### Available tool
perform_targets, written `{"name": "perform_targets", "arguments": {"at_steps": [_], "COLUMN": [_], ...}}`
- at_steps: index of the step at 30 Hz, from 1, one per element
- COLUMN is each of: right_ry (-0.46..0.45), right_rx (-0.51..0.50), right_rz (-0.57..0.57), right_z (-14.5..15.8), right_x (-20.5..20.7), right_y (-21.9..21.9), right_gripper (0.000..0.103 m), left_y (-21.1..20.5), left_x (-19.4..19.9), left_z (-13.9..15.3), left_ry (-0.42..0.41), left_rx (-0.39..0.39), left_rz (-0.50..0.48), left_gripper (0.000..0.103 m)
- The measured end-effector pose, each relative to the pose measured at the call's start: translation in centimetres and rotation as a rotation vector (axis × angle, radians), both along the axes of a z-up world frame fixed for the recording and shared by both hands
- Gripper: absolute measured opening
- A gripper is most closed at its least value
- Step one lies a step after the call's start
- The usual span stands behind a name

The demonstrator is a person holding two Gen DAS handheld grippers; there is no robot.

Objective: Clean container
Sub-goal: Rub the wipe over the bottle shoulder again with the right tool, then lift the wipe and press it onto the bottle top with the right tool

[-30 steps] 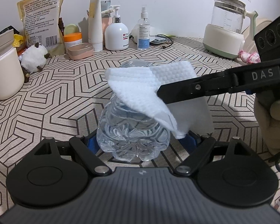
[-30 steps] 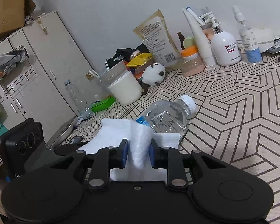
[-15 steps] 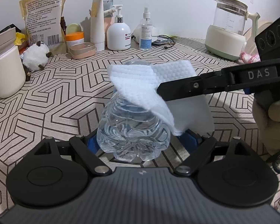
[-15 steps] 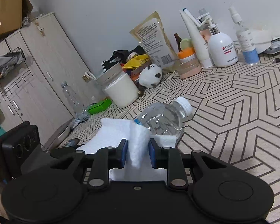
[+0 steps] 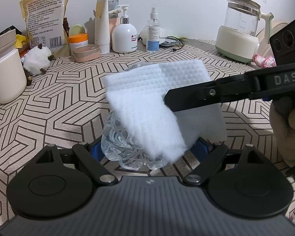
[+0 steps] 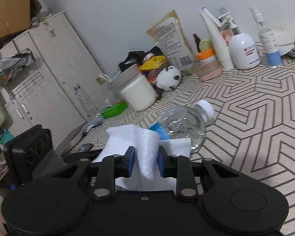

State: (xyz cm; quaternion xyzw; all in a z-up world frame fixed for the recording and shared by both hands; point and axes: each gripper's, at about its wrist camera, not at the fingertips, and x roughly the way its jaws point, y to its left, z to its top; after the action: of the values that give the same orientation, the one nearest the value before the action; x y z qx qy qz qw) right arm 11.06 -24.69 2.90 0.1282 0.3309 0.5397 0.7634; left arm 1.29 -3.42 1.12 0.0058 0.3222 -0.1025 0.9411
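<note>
A clear plastic water bottle [image 5: 125, 149] with a white cap [image 6: 206, 107] lies on its side on the patterned table. My left gripper [image 5: 147, 150] is shut on the bottle's base, with blue pads at both sides. My right gripper [image 6: 145, 163] is shut on a folded white cloth [image 6: 145, 147], which drapes over the top of the bottle's body [image 6: 182, 125]. In the left wrist view the right gripper's black finger [image 5: 206, 96] reaches in from the right, pressing the cloth [image 5: 147, 102] onto the bottle. The cloth hides most of the bottle there.
Along the back wall stand a paper bag [image 5: 46, 19], a pump bottle [image 5: 124, 36], a spray bottle [image 5: 153, 33], jars and a glass kettle [image 5: 240, 33]. A white tub [image 5: 5, 76] and a plush toy [image 5: 37, 60] sit at the left. A cabinet [image 6: 49, 74] stands beyond the table edge.
The right gripper has drawn the cloth back along the bottle toward its base. The cloth now hangs lower over the base. The left gripper holds still.
</note>
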Motion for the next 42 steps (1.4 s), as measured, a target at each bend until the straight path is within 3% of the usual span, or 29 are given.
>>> {"name": "perform_targets", "arguments": {"at_steps": [5, 8, 11, 15, 19, 26, 33, 42], "right_ry": [0.052, 0.029, -0.037, -0.120, -0.179, -0.311, -0.217, 0.191], "right_rx": [0.049, -0.035, -0.166, -0.251, -0.239, -0.260, -0.204, -0.008], "right_rz": [0.074, 0.118, 0.184, 0.175, 0.124, 0.131, 0.195, 0.297], "right_z": [0.6, 1.9, 3.4, 4.5, 4.3, 4.0, 3.5, 1.2], "right_x": [0.8, 1.1, 1.4, 2.5, 3.6, 1.5, 2.1, 5.2], "right_y": [0.7, 1.6, 2.9, 4.0, 3.7, 3.4, 3.0, 2.7], "right_gripper": [0.033, 0.029, 0.021, 0.021, 0.014, 0.014, 0.021, 0.027], "left_y": [0.0, 0.1, 0.0, -0.1, -0.3, -0.2, -0.1, 0.1], "left_x": [-0.1, -0.1, -0.1, -0.2, -0.4, -0.2, -0.3, -0.3], "left_z": [0.0, 0.0, 0.0, 0.0, 0.1, 0.1, 0.1, 0.1], "left_ry": [0.000, -0.001, -0.002, -0.002, -0.003, 0.000, 0.000, -0.002], "left_rx": [-0.002, -0.007, -0.007, -0.006, -0.014, -0.010, -0.010, -0.017], "left_rz": [0.001, 0.000, -0.002, -0.003, -0.003, -0.008, -0.007, 0.002], "left_gripper": [0.087, 0.087, 0.087, 0.087, 0.088, 0.088, 0.088, 0.088]}}
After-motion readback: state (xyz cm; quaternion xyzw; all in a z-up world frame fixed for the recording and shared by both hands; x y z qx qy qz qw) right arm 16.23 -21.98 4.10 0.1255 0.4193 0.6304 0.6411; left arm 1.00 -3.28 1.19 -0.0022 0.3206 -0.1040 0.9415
